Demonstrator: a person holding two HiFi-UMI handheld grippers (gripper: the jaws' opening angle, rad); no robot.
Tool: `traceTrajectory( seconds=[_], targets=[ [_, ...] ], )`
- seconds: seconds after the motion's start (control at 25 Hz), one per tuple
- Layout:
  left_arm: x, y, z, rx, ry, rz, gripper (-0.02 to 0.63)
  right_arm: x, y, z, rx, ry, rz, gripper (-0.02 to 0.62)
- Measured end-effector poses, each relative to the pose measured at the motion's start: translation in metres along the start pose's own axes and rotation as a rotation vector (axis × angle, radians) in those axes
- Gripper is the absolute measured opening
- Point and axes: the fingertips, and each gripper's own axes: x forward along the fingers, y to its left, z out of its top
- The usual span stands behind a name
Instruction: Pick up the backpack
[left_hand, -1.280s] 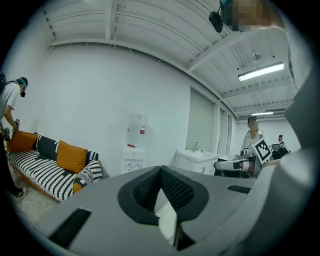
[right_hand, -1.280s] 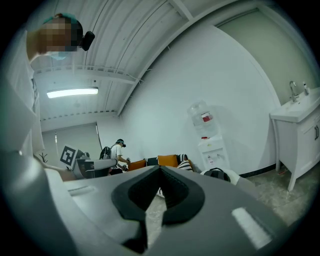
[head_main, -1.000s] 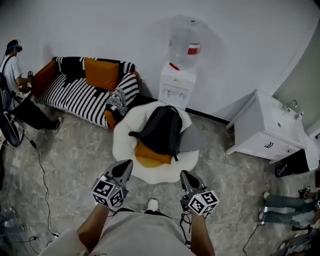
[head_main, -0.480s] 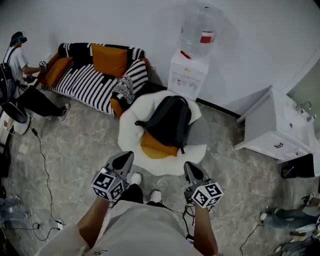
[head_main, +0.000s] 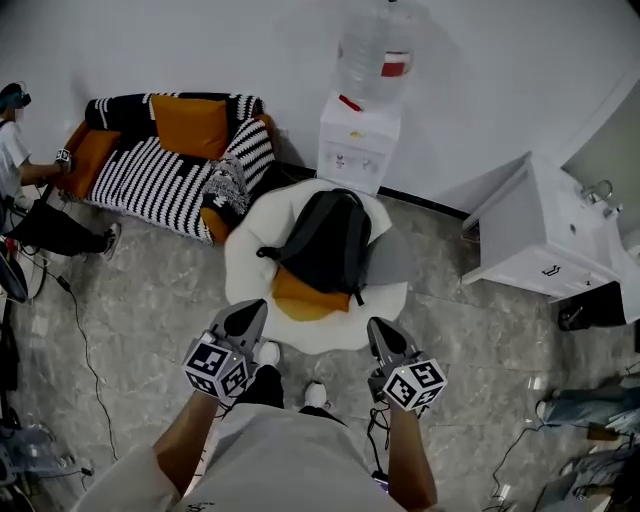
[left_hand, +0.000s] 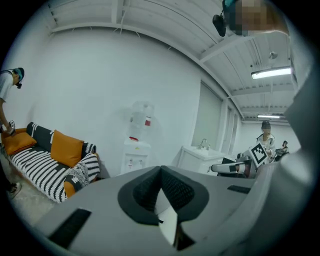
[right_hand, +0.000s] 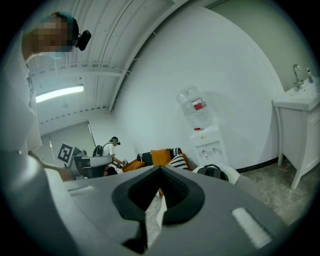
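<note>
Black fabric backpack rests on a round white cushioned chair over an orange cushion; left gripper and right gripper hover short of it, jaws together, empty.

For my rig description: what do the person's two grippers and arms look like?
The left gripper and right gripper are grey, tapering two-jaw tools with black ribbed pads; each carries a white cube with black square markers. The person wears a light short-sleeved shirt.
</note>
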Motion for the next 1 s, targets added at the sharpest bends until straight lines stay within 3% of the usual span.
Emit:
traceTrajectory(
  seconds=[0.28,0.56,1.0],
  targets=[
    [0.053,0.057,0.007,-0.012,0.031,-0.075,-0.006,0.055,-0.022,0.0,0.027,0.023,-0.083,0.002],
    [0.116,0.121,0.0,-0.01,0.078,-0.113,-0.006,0.132,-0.075,0.003,0.079,0.001,-0.217,0.002],
    [0.202,0.168,-0.023,0.02,0.165,-0.206,-0.006,0.192,-0.122,-0.008,0.078,0.052,-0.315,0.002]
  ],
)
